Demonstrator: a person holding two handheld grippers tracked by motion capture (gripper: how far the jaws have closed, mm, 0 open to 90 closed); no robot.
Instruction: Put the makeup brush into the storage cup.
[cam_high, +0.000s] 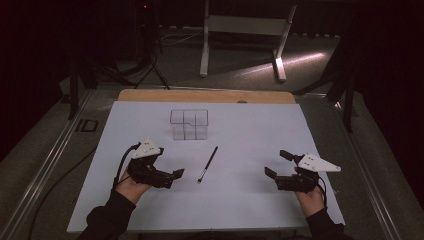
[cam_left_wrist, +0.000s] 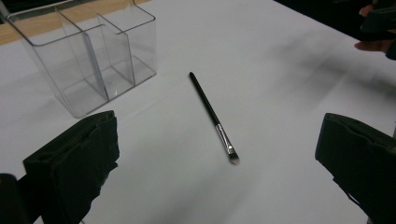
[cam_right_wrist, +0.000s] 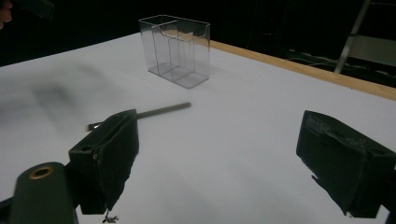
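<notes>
A clear plastic organiser (cam_high: 189, 124) with several compartments stands upright and empty at the far middle of the white table. A thin black makeup brush (cam_high: 207, 164) lies flat in front of it, bristle end toward the person. In the left gripper view the brush (cam_left_wrist: 212, 115) lies ahead between the jaws, and the organiser (cam_left_wrist: 84, 56) is at the upper left. My left gripper (cam_high: 167, 165) rests left of the brush, open and empty. My right gripper (cam_high: 278, 164) sits well to the right of the brush, open and empty too. In the right gripper view its left jaw hides part of the brush (cam_right_wrist: 161, 111).
The white table top (cam_high: 250, 130) has a wooden strip (cam_high: 205, 96) along its far edge. A metal frame (cam_high: 245, 30) stands on the dark floor behind. Cables (cam_high: 55, 175) trail off the left side. Bare surface lies between the grippers.
</notes>
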